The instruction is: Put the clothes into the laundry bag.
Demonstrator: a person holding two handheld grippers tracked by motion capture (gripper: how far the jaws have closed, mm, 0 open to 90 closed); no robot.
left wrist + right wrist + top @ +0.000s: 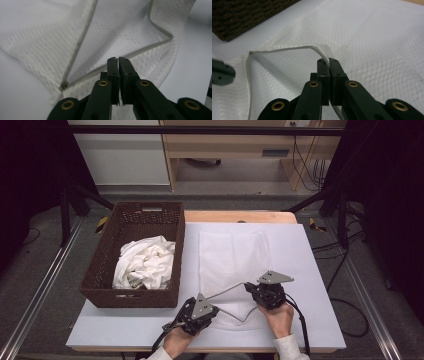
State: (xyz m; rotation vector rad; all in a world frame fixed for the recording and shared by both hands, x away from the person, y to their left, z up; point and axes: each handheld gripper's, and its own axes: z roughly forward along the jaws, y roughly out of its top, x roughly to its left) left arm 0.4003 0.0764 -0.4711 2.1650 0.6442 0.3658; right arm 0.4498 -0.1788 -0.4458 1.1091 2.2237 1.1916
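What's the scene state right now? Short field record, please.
work: mesh laundry bag being held open at its near end
bag position: flat on the white table top, right of the basket
left gripper: shut on the bag's edge band
right gripper: shut on the zipper edge, lifting it
bag mouth: open, edge raised between the two grippers
basket: brown woven, at the table's left
basket contents: crumpled white cloth
cloth in bag: none visible

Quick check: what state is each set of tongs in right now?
Left tongs: shut on the mesh bag's zipper edge.
Right tongs: shut on the same bag's zipper edge.
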